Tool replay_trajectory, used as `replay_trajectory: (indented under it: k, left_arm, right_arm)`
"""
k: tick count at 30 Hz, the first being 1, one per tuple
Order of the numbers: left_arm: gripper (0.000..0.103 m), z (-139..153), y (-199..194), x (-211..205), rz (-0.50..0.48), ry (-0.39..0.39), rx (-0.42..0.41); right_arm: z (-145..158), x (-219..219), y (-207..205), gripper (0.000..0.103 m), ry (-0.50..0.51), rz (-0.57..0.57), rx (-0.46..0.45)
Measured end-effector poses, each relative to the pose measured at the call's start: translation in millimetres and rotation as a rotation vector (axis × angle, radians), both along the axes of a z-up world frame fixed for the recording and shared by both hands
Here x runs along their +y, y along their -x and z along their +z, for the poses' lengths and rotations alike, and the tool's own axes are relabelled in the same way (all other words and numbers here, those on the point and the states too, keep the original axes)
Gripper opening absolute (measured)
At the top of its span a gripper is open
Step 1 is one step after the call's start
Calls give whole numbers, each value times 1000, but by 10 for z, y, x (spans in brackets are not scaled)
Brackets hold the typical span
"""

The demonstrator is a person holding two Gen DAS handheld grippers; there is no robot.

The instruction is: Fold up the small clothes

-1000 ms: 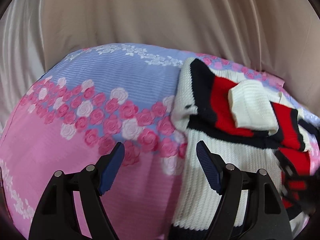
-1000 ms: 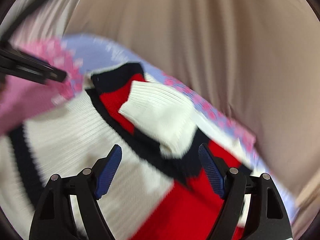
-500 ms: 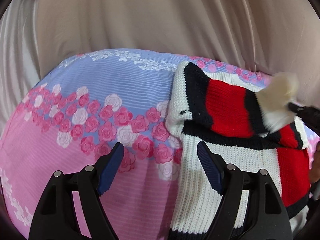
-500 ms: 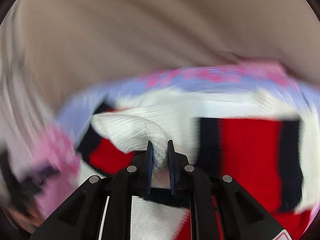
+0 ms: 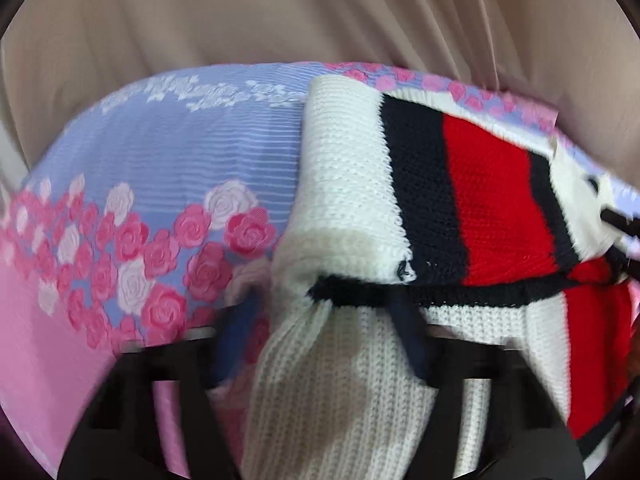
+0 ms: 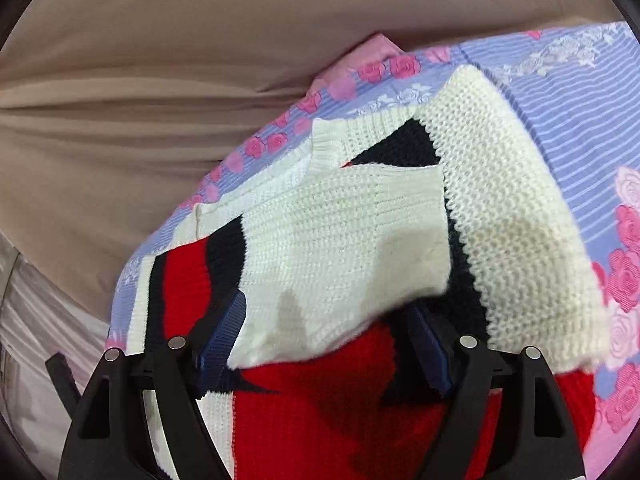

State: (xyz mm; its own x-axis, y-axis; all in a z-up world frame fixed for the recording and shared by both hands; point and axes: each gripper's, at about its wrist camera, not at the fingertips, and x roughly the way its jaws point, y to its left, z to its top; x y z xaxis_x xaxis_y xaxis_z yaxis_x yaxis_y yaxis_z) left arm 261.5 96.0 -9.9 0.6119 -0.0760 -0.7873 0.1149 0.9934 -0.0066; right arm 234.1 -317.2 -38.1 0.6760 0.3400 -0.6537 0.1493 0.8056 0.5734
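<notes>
One beige draped cloth backdrop [image 5: 248, 12] fills the upper part of both views, hanging in soft folds behind everything else. In front of it lies one bedsheet with pink and white roses on lilac stripes and a plain pink band [image 5: 168, 184], spread over the surface that carries the work.

On that sheet rests one small knitted sweater in white, navy and red blocks [image 5: 472, 208], towards the right side in the left wrist view and filling the middle of the right wrist view. One sleeve with a wide white ribbed cuff [image 6: 344, 240] is folded across the red and navy body, and a second white knitted panel [image 6: 516, 216] stands up beside it at the sweater's edge, next to the striped part of the sheet.

There are two grippers, each black with blue pads. The left gripper [image 5: 320, 340] is blurred by motion; its fingers stand apart, with a bunched white part of the sweater lying between them. The right gripper [image 6: 324, 340] also has its fingers spread, and the folded white cuff lies between and over the pads; the pictures do not show whether the pads touch it.
</notes>
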Motion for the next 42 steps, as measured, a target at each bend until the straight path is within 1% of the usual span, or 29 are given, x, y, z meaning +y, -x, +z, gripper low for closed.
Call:
replay_trajectory:
  k: [1,2,5,7,8,9,10,11,13,15,16,17,19,20,22,24,25,26,27,28,32,33,34,35,36,37,40,41,42]
  left_arm:
    - [14,2,-34,-18,10,-18,4]
    - [13,28,-56,-13,25,-20,3]
    - [12,211,-33,68,54,0,-53]
    - [12,191,-16,85,57,-14,-52]
    - [12,113,-31,53,58,-35,-35]
    - [11,-19,-68,0,53,-60,-5]
    - [11,-82,-61,-31,59,-80,-15]
    - [11,-72,-32,-70,60,-114,-44]
    - [11,-44,14,-90,58,-107,-42]
    - [11,-38,0,-71,69,-102,-38]
    - [11,-63,-26,-62,72,-97,-27]
    - [11,-97,-31,-62,75,-96,-24]
    - [11,-120,-5,-111,74,-133,-44]
    - [11,-127,5,-135,75,-149,-48]
    - [12,-113,36,-146,67,-155,-46]
    - [17,-38,131,-111,35,-106,-46]
    - [20,15,196,-99,16,-78,-52]
    - [27,79,263,-87,-5,-43,-62]
    - [45,166,335,-78,-24,-8,-79]
    - [64,255,386,-71,-34,21,-101]
    - [82,540,316,-153,-36,79,-180]
    - [83,542,173,-203,-33,85,-173]
    - [83,507,63,-232,-32,86,-151]
    - [79,446,-82,-263,-27,79,-117]
    - [57,356,-236,-300,-6,63,-77]
    - [42,278,-342,-335,6,39,-48]
    - [44,146,-455,-374,56,-74,-50]
    - [44,108,-474,-369,68,-98,-49]
    - [44,52,-494,-358,71,-104,-38]
  right_arm:
    - [19,23,-67,6,23,11,16]
    - [110,21,-87,8,35,9,8]
    - [703,7,221,8,36,17,-215]
    - [874,-47,460,7,85,1,-322]
    - [791,-104,424,7,121,-11,-294]
    - [536,-159,301,7,157,-15,-197]
    - [217,-226,163,7,171,-29,-75]
    - [26,-274,94,7,169,-39,-9]
    - [-38,-372,152,7,96,-49,-32]
    - [217,-430,279,7,33,-39,-138]
    - [275,-441,304,7,44,-48,-165]
    - [250,-473,264,7,81,-61,-143]
    - [-24,-501,62,6,128,-38,-6]
    - [-71,-527,71,4,114,-40,-23]
    - [67,-527,177,8,94,-41,-32]
    - [184,-478,263,13,93,-25,-75]
    - [247,-485,317,24,114,-28,-91]
    - [290,-497,372,49,135,-36,-99]
    - [308,-525,400,62,134,-36,-107]
    - [312,-544,392,68,129,-34,-109]
    - [145,-676,190,68,48,-38,-54]
    - [101,-685,122,65,38,-46,-38]
    - [94,-679,52,50,37,-43,-25]
    - [125,-613,-80,14,58,-20,-3]
    - [159,-546,-138,10,76,-6,-2]
    - [283,-481,-134,9,99,-3,-43]
    - [888,-280,201,8,172,20,-287]
    - [985,-295,333,8,192,2,-351]
    - [957,-331,352,8,225,-27,-351]
